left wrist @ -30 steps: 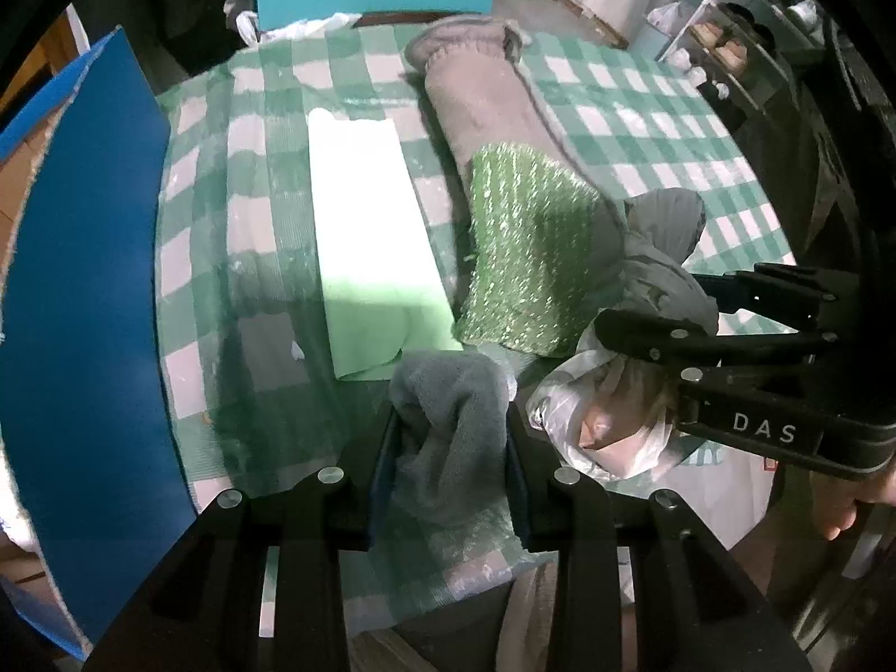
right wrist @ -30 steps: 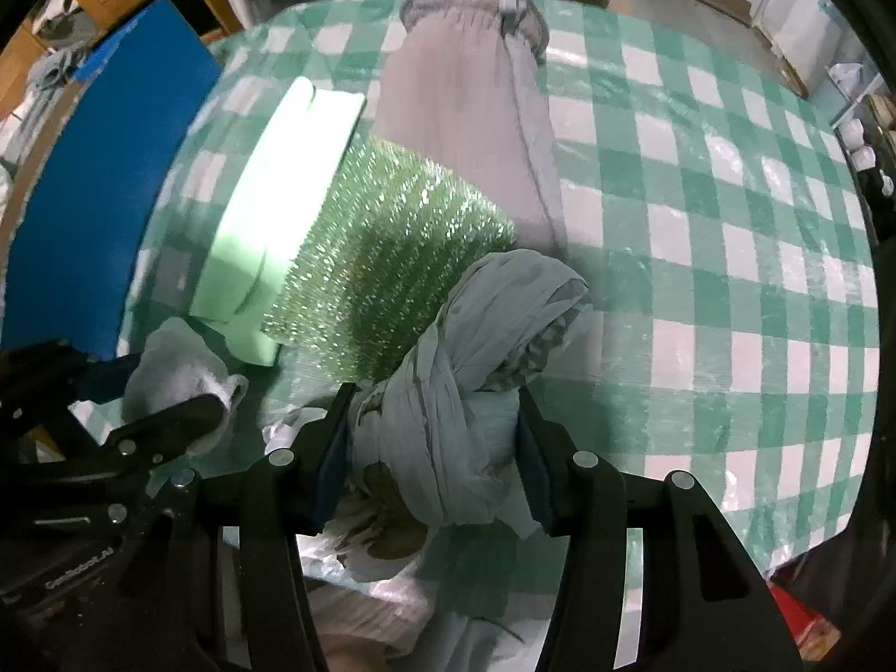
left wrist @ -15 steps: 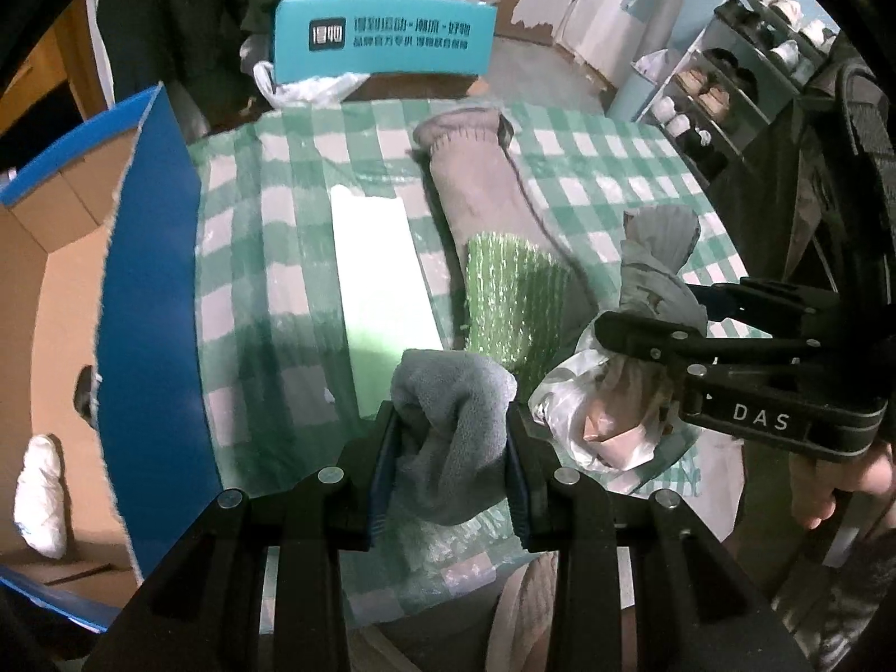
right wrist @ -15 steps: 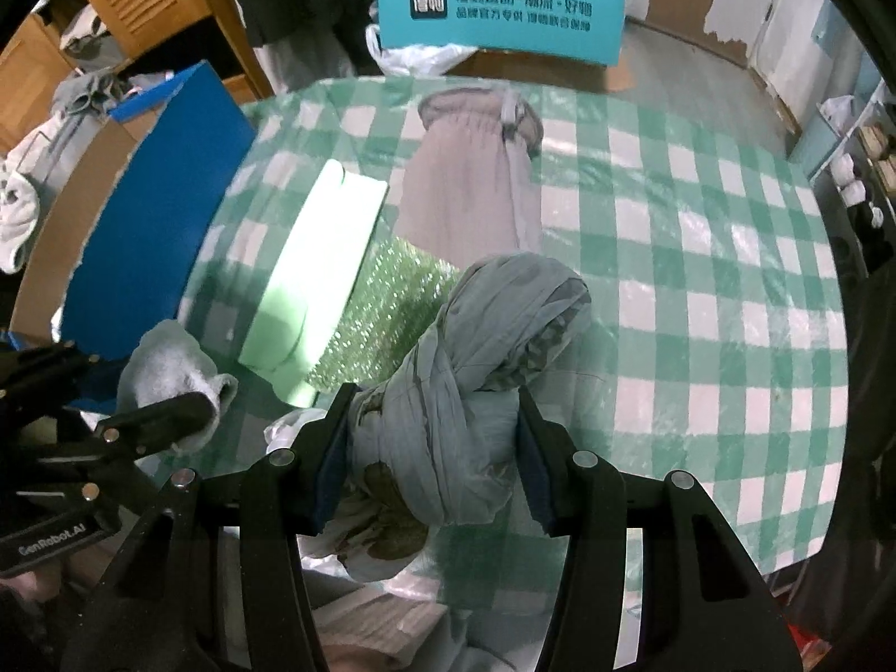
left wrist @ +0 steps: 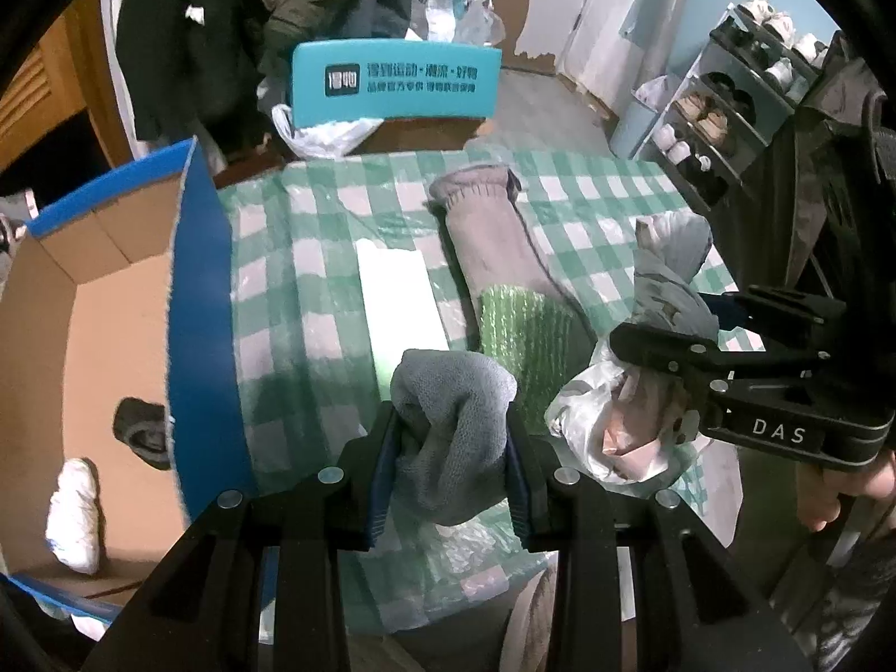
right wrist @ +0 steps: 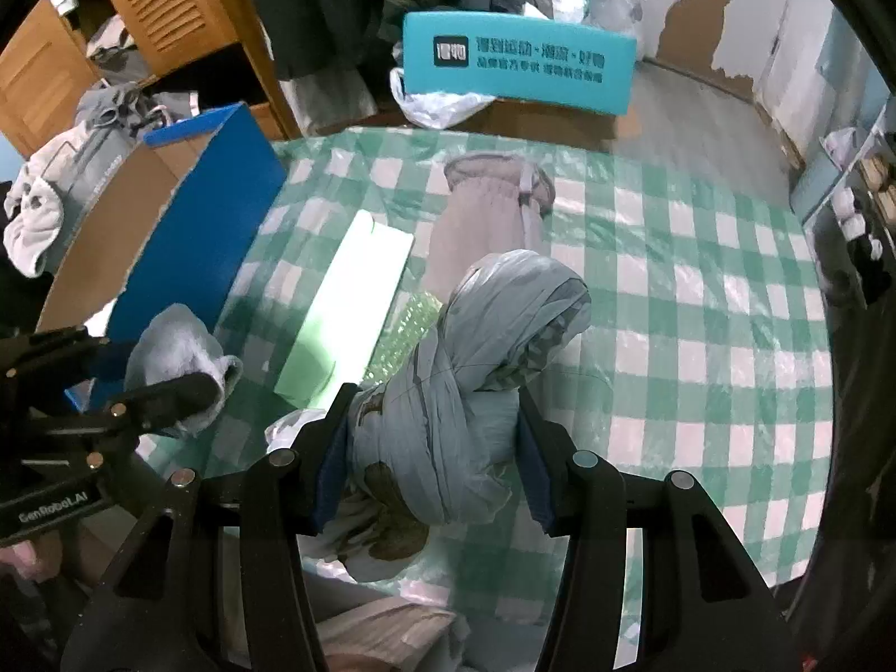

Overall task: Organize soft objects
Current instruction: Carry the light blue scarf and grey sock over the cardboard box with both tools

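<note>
My left gripper [left wrist: 452, 425] is shut on a balled grey sock [left wrist: 453, 425], held above the near edge of the green checked table [left wrist: 291, 280]. My right gripper [right wrist: 434, 437] is shut on a knotted grey plastic bag bundle [right wrist: 476, 369], also held above the table. In the left wrist view the right gripper [left wrist: 661, 369] and its bundle [left wrist: 666, 285] show at the right. In the right wrist view the left gripper [right wrist: 151, 386] and the sock [right wrist: 179, 347] show at the left. On the table lie a long taupe sock [left wrist: 493, 235], a green glittery piece [left wrist: 526, 330] and a pale green folded piece [left wrist: 403, 297].
A cardboard box with blue flaps [left wrist: 196, 308] stands open left of the table, with a dark item [left wrist: 143, 431] and a white roll [left wrist: 73, 509] inside. A teal sign [left wrist: 392, 81] sits behind the table. A shoe rack [left wrist: 745, 95] stands at the far right.
Both grippers have risen with their loads, so the table looks smaller and farther. The box's inside and the room behind have come into view. Neither grip changed.
</note>
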`<state>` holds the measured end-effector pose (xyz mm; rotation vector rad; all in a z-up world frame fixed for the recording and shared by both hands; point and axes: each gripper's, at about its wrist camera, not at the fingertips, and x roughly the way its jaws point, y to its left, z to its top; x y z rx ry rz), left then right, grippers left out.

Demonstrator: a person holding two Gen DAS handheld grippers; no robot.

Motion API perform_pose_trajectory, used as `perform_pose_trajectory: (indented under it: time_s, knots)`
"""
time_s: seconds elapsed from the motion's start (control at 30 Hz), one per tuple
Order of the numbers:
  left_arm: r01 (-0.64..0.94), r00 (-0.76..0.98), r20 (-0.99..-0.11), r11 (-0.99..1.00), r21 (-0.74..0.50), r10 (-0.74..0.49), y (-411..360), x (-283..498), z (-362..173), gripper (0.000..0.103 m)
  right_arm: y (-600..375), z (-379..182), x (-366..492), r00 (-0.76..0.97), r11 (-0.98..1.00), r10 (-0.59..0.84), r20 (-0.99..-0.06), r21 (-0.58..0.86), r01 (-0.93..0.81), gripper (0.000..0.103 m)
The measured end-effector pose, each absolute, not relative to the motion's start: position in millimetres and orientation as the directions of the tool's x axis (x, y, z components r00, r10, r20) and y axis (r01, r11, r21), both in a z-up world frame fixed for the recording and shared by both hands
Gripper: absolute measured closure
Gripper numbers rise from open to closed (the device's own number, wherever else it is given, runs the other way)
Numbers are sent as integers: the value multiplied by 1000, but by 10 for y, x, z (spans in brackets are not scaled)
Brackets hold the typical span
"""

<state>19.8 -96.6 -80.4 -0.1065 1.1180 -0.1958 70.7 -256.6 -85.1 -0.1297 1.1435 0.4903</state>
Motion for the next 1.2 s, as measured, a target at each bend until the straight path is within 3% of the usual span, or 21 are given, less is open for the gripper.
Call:
perform_pose_trajectory:
  time_s: [1.2]
  knots:
    - [-49,548,-825,979,-196,-137,-10,7,-357,68,-1675,-248,738,358,791,423,-832,146,-594,51]
